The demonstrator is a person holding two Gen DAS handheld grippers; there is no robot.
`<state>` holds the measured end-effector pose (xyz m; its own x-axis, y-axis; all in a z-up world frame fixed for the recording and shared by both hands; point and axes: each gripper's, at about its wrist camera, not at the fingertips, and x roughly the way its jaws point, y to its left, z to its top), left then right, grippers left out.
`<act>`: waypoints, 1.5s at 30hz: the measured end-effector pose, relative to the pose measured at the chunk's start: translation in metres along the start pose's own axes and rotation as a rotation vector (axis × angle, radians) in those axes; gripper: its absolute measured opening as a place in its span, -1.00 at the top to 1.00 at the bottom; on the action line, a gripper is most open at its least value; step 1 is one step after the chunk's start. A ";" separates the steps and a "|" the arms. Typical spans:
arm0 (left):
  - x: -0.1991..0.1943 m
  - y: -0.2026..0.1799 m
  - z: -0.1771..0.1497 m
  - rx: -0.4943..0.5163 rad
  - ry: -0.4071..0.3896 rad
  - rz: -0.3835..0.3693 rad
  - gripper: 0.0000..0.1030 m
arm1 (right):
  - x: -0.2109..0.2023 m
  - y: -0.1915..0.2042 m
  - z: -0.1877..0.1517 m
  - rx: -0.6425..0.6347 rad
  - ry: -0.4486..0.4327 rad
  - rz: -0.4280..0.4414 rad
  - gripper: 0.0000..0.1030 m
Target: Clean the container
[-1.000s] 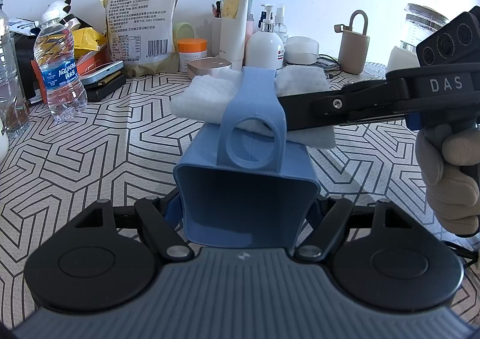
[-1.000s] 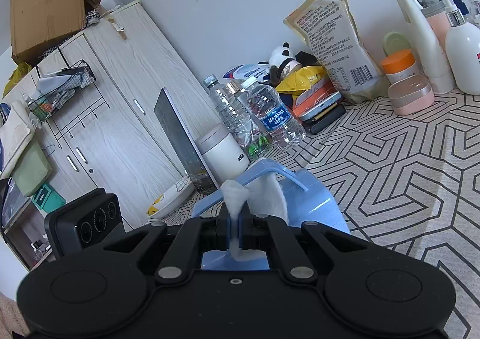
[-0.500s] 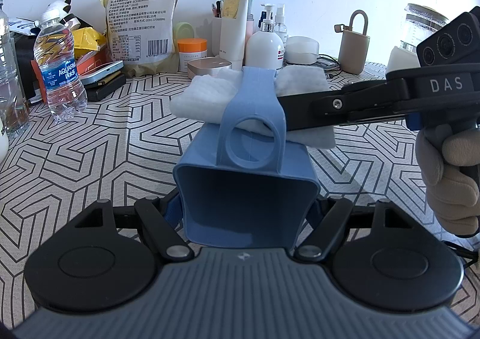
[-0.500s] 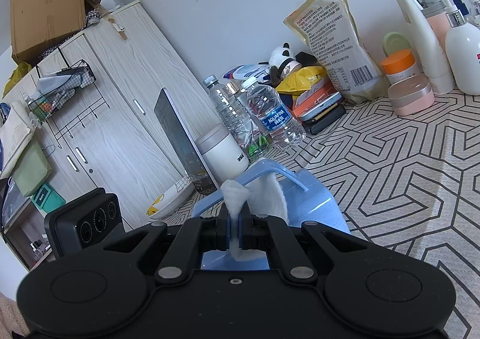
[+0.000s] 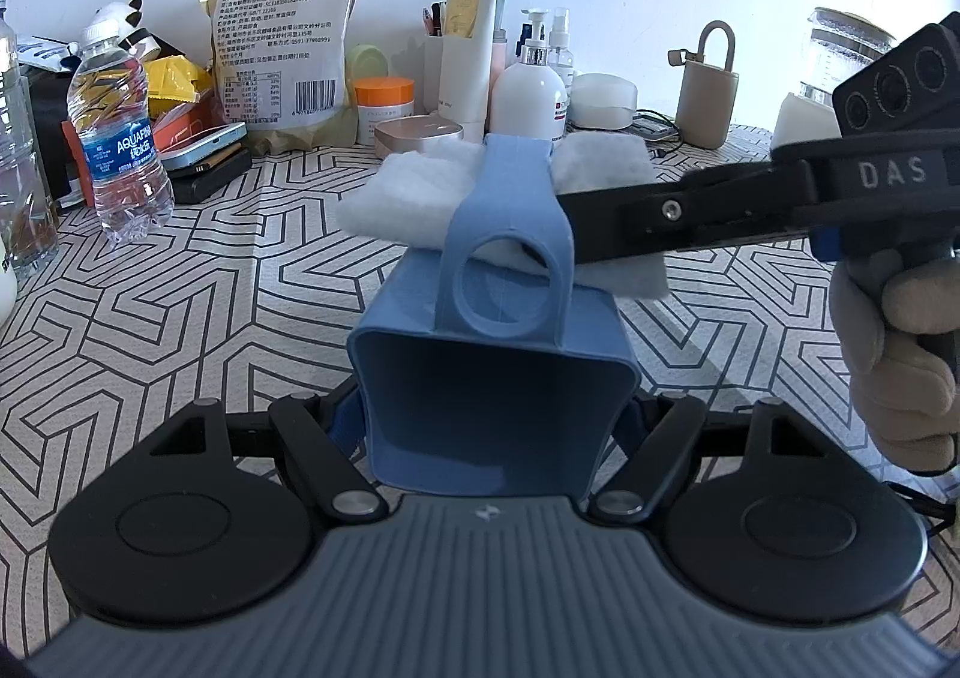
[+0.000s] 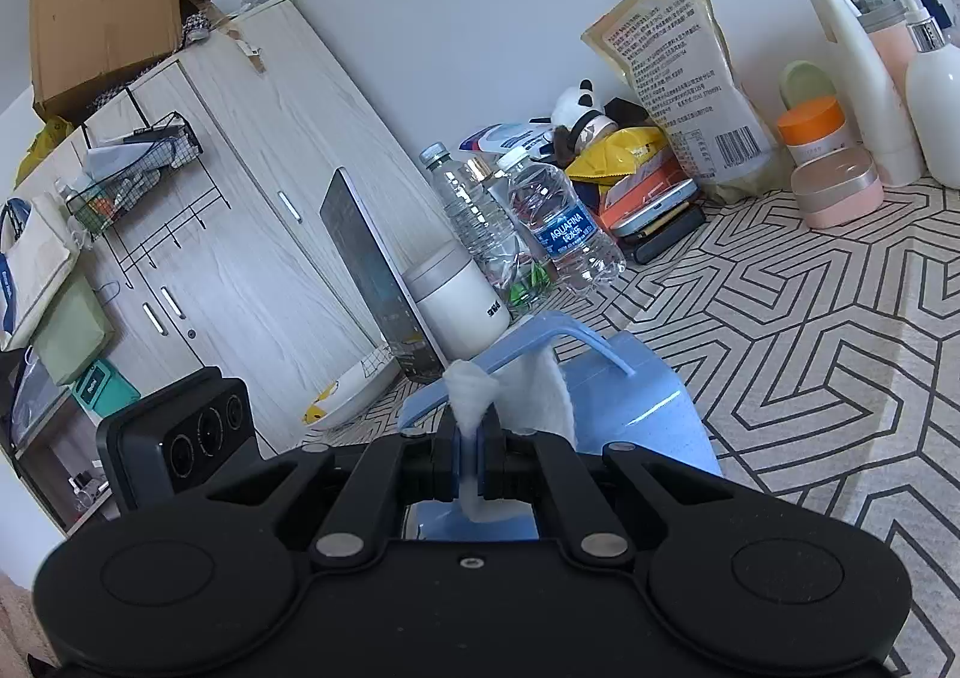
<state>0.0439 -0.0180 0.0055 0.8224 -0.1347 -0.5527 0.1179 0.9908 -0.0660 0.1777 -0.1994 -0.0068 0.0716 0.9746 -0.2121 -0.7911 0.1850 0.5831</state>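
Observation:
A blue plastic container (image 5: 492,390) with a ring handle is held between the fingers of my left gripper (image 5: 492,414), its open mouth towards the camera. My right gripper (image 5: 570,240) comes in from the right and is shut on a white cloth (image 5: 396,198) that lies across the container under its handle. In the right wrist view the cloth (image 6: 474,402) is pinched between the shut fingers of that gripper (image 6: 471,462), against the blue container (image 6: 636,396) and under its handle.
The table (image 5: 240,270) has a black-and-white geometric cover. Water bottles (image 5: 117,138), a food bag (image 5: 279,60), jars, lotion bottles (image 5: 528,96) and a beige holder (image 5: 708,96) line the back. A laptop (image 6: 372,276), a white cup (image 6: 456,306) and a cupboard stand on the left.

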 end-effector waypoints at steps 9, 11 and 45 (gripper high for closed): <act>0.000 0.000 0.000 0.001 -0.001 -0.001 -0.48 | 0.001 -0.013 0.005 -0.003 0.002 0.001 0.93; 0.000 0.001 0.000 0.000 -0.001 0.000 -0.48 | 0.001 -0.016 0.006 -0.004 0.002 0.001 0.93; 0.001 -0.001 -0.001 0.002 -0.002 0.002 -0.48 | 0.004 0.015 -0.003 -0.024 0.027 0.038 0.93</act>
<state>0.0441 -0.0193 0.0046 0.8236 -0.1331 -0.5513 0.1174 0.9910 -0.0639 0.1642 -0.1935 -0.0015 0.0253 0.9771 -0.2111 -0.8074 0.1445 0.5721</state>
